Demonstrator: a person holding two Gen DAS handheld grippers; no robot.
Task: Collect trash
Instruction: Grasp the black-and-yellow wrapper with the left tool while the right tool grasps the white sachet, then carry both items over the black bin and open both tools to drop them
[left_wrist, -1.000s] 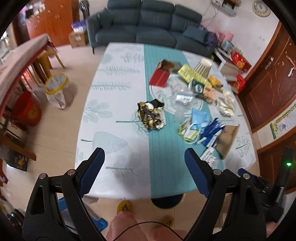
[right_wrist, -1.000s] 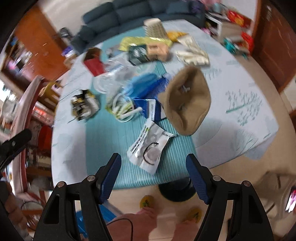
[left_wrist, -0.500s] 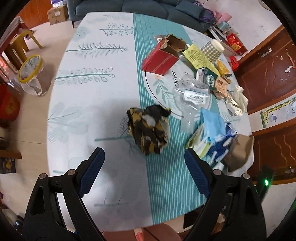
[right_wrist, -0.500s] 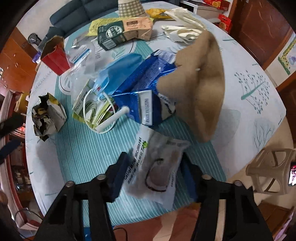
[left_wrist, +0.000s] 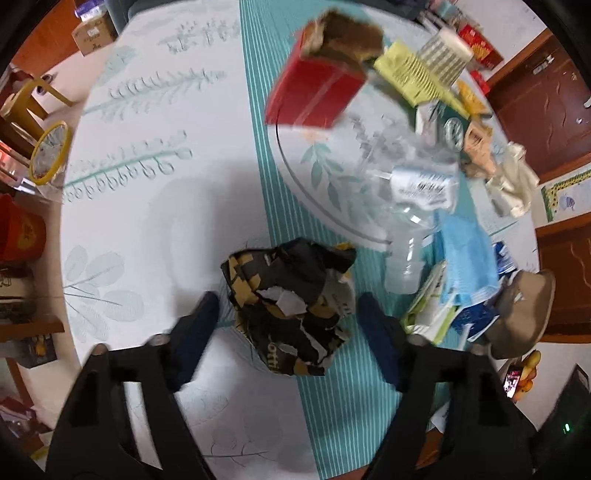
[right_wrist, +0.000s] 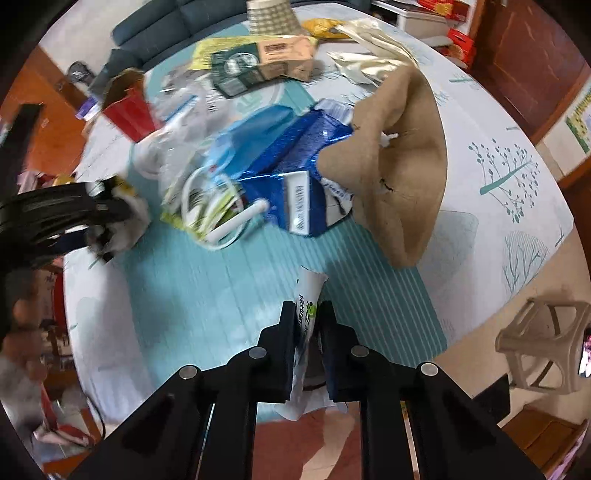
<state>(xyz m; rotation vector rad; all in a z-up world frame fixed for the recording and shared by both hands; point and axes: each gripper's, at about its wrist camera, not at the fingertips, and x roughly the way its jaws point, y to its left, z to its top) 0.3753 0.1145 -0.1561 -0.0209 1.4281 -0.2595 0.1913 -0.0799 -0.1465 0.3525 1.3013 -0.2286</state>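
The right tool (right_wrist: 307, 321) pinches a white plastic wrapper (right_wrist: 308, 295) above the table (right_wrist: 517, 177), ready to carry off. The left tool (left_wrist: 286, 325), jaws wide, straddles a crumpled black-and-gold wrapper (left_wrist: 291, 306) to grab it.

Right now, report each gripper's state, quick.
Left gripper: open, fingers on either side of the crumpled black-and-gold paper wrapper, not clamped.
Right gripper: shut on the white plastic packet.

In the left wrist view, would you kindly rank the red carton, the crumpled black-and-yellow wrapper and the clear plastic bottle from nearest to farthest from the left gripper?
1. Crumpled black-and-yellow wrapper, between the left gripper fingers.
2. Clear plastic bottle, ahead right.
3. Red carton, far ahead.
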